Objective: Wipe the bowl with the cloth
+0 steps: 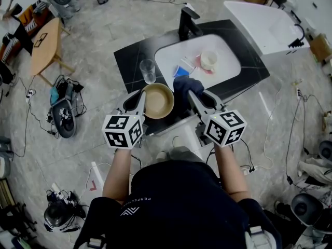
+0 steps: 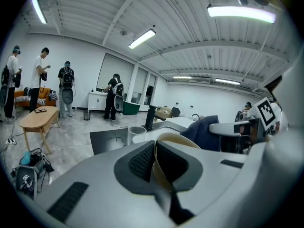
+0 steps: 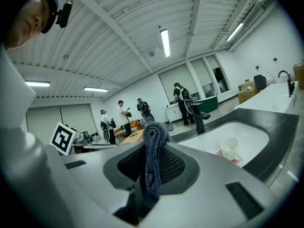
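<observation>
A tan bowl (image 1: 158, 100) is held above the near edge of the black counter, its rim pinched in my left gripper (image 1: 141, 98), which is shut on it. The bowl's edge (image 2: 164, 148) shows between the left jaws in the left gripper view. A dark blue cloth (image 1: 185, 86) hangs bunched from my right gripper (image 1: 191, 94), which is shut on it, just right of the bowl. In the right gripper view the cloth (image 3: 153, 163) stands between the jaws.
A white sink (image 1: 228, 61) holds a white cup (image 1: 209, 59) on a pink cloth, plus a blue item (image 1: 181, 71). A clear glass (image 1: 148, 70) stands on the counter (image 1: 129, 61) left of the sink. A black faucet (image 1: 187, 22) is behind. Several people (image 2: 40, 82) stand far off.
</observation>
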The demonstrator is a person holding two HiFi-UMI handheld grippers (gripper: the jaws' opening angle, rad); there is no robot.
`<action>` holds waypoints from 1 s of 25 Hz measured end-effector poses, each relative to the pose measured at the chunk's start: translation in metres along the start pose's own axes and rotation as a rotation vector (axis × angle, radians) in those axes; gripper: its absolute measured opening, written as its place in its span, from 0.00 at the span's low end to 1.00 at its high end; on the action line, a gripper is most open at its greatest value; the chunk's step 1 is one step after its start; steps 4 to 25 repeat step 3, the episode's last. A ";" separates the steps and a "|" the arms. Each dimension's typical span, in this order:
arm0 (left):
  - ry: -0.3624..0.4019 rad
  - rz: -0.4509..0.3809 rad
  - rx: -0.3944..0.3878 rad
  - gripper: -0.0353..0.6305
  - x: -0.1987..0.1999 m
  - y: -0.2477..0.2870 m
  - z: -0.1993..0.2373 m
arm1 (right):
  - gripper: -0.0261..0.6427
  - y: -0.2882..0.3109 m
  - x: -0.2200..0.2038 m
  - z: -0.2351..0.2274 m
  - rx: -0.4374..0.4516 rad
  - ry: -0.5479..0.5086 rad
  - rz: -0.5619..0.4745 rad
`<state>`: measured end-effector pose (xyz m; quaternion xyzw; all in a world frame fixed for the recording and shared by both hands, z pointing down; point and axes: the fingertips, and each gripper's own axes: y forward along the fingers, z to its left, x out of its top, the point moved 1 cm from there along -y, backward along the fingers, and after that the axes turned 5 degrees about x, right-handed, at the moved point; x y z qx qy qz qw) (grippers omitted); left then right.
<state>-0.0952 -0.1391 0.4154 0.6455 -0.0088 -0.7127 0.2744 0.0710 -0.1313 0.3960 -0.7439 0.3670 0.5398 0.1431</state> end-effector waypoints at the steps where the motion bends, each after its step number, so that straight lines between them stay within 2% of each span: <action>1: 0.001 0.001 -0.003 0.08 0.000 0.000 -0.001 | 0.16 0.000 0.000 0.000 0.000 -0.001 0.000; 25: 0.003 0.004 -0.008 0.08 0.000 0.000 -0.002 | 0.16 -0.001 0.001 0.000 0.000 -0.002 0.000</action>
